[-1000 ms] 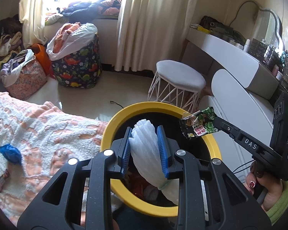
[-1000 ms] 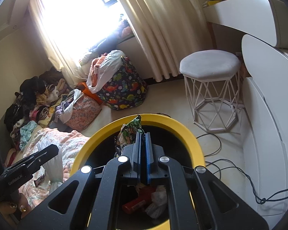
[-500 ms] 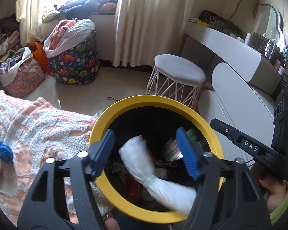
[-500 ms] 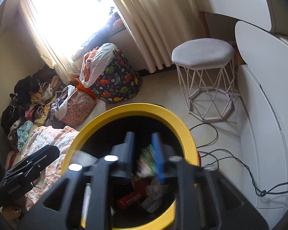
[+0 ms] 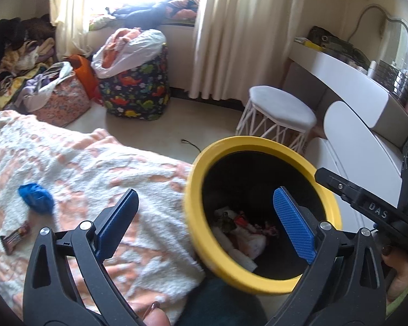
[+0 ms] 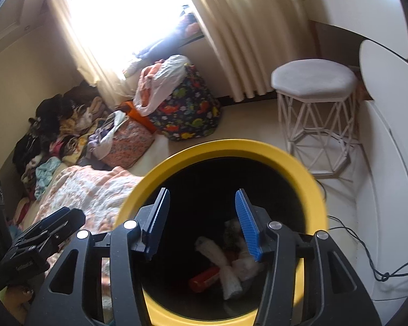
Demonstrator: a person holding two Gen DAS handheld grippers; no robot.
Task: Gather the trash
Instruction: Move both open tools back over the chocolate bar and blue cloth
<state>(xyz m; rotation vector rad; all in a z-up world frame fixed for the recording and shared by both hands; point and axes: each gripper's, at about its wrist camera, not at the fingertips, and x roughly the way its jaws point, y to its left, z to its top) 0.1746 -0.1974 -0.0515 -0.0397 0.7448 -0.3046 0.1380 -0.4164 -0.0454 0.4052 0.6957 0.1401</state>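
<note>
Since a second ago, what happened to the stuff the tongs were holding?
Both let go. The left tongs dropped the white bundle and the right tongs dropped the green wrapper into the yellow bin; both now lie inside. Both sets of jaws have just been opening and are empty. The blue wad and snack bar stayed on the blanket.

Both wrist cams angled down, close over yellow bin (image 5: 261,146).

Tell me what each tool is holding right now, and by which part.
Nothing. The left tool and right tool have just been opening; both are empty above the yellow-rimmed bin, where the trash lies.
</note>
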